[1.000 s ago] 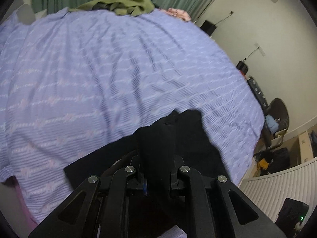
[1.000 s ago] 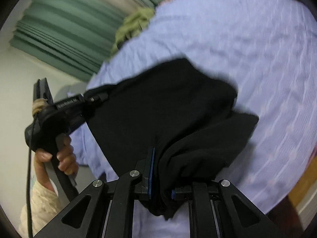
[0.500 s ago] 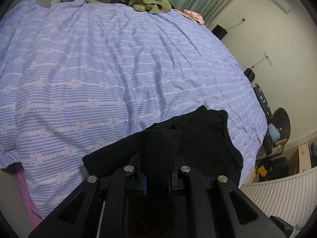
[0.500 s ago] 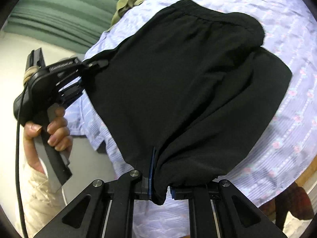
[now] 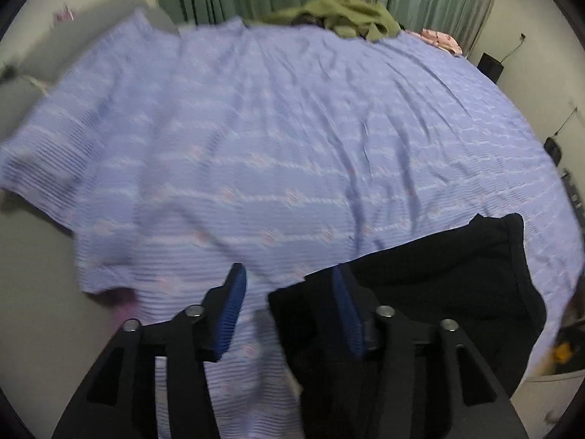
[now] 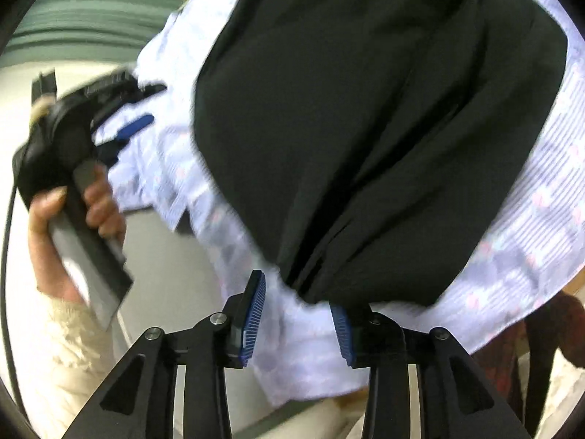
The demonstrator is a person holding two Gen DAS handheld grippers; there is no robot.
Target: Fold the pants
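Left wrist view: left hand-held gripper [image 5: 289, 274] w/ jaws opening, nothing pinched; black pants [image 5: 438, 285] lie on the bed [image 5: 256, 146], corner by its right finger. Right wrist view: right hand-held gripper [image 6: 298, 292] jaws opening too, pants' edge just past the tips, unpinched.

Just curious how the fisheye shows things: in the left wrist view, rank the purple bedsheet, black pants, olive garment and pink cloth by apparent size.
1. purple bedsheet
2. black pants, close to the lens
3. olive garment, far away
4. pink cloth, far away
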